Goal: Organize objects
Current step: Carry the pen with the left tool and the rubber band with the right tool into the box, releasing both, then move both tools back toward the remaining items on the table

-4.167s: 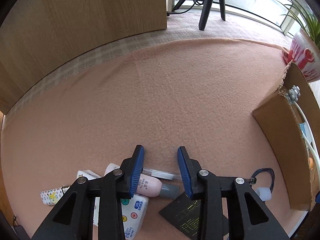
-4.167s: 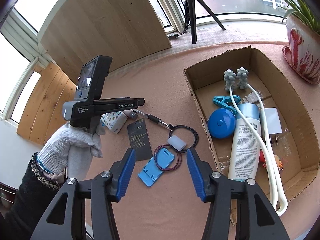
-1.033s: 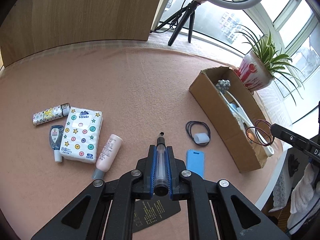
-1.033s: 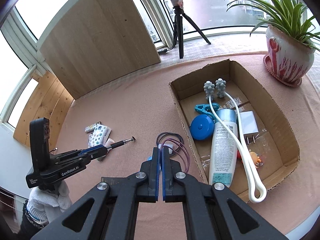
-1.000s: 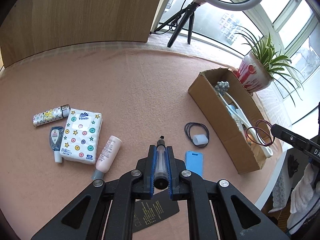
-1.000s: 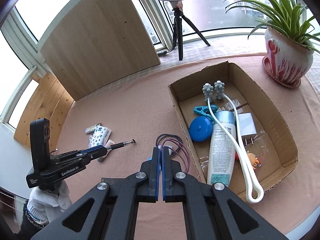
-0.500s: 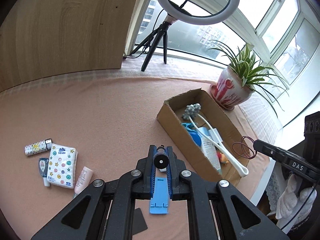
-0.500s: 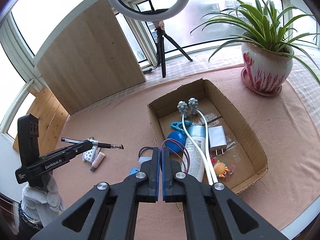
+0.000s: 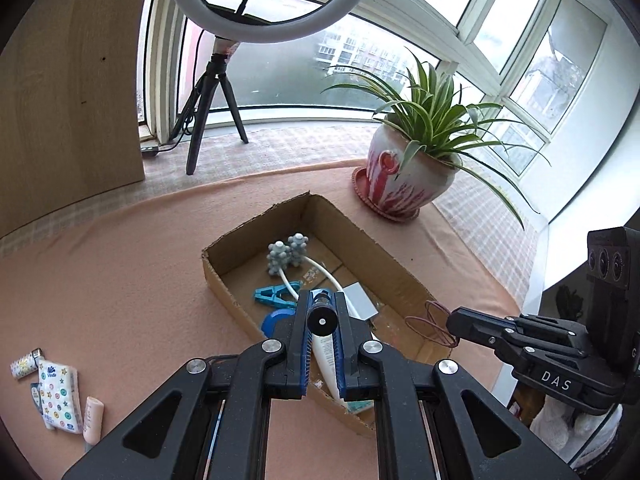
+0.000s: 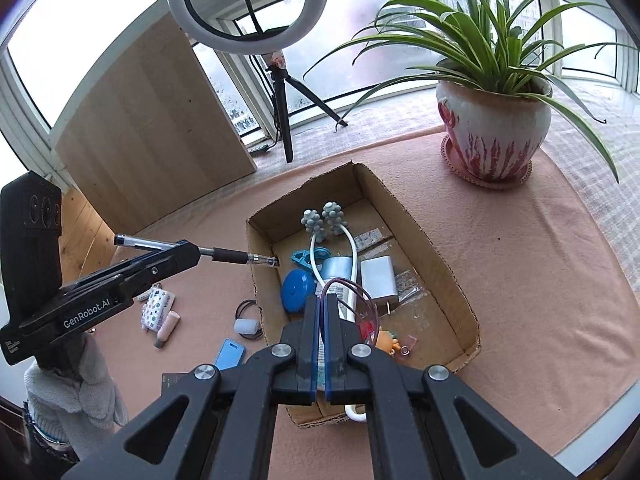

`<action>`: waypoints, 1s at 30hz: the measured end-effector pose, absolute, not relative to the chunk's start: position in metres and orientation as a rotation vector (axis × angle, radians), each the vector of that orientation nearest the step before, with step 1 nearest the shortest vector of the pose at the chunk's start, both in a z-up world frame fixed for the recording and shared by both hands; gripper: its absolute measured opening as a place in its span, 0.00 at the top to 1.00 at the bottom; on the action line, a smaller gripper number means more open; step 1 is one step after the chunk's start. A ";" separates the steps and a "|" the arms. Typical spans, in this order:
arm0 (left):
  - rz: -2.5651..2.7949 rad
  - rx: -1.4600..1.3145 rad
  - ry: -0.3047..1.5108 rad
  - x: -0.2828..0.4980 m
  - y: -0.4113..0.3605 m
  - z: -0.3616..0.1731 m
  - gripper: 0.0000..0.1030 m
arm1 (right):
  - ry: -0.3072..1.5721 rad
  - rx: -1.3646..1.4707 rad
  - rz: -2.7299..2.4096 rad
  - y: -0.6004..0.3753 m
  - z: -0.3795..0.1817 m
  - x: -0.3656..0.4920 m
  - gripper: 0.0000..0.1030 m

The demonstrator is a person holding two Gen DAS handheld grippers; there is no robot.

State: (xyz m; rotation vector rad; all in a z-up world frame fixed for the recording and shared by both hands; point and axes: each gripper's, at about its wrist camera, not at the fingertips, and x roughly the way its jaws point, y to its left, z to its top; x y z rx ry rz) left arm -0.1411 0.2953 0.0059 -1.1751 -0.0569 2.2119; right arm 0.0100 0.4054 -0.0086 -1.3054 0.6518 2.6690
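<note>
My left gripper (image 9: pixel 322 312) is shut on a pen (image 9: pixel 321 320), seen end-on, and holds it above the open cardboard box (image 9: pixel 224 276). In the right wrist view the pen (image 10: pixel 228 257) sticks out of the left gripper (image 10: pixel 188 254) with its tip at the box's left wall (image 10: pixel 260 280). My right gripper (image 10: pixel 323 304) is shut on a dark red hair tie (image 10: pixel 352 292) over the box; the tie also shows in the left wrist view (image 9: pixel 430 322). The box holds a white massager, a blue clip, a blue tape measure, a tube and a white charger.
On the pink cloth left of the box lie a black hair tie with a white cap (image 10: pixel 246 320), a blue phone stand (image 10: pixel 230 354), a tissue pack (image 9: pixel 60 396), a pink tube (image 9: pixel 93 420) and a lighter (image 9: pixel 25 364). A potted plant (image 10: pixel 492 136) and ring-light tripod (image 10: pixel 280 92) stand behind.
Both grippers have risen and moved toward the box. The left one carried the pen from over the cloth to above the box; the right one carried the hair tie over its middle.
</note>
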 end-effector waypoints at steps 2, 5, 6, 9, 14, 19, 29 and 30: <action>2.201 -1.174 -0.044 -0.142 0.306 0.005 0.91 | 0.658 -1.303 2.664 0.411 -0.010 0.011 0.98; 2.188 -1.180 -0.054 -0.145 0.320 0.003 0.89 | 0.665 -1.308 2.659 0.419 -0.011 0.012 0.98; 2.183 -1.189 -0.058 -0.147 0.323 0.002 0.85 | 0.671 -1.310 2.658 0.421 -0.011 0.012 0.96; 2.208 -1.187 -0.058 -0.149 0.325 0.001 0.42 | 0.702 -1.308 2.656 0.428 -0.012 0.013 0.77; 2.231 -1.199 -0.066 -0.154 0.318 0.001 0.42 | 0.704 -1.239 2.664 0.432 -0.008 0.020 0.45; 2.253 -1.215 -0.076 -0.153 0.299 -0.002 0.42 | 0.712 -1.251 2.670 0.429 -0.009 0.019 0.45; 2.365 -1.300 -0.115 -0.142 0.210 -0.015 0.42 | 0.690 -1.287 2.728 0.398 -0.011 0.012 0.45; 2.376 -1.313 -0.129 -0.141 0.200 -0.017 0.42 | 0.684 -1.293 2.737 0.393 -0.011 0.011 0.45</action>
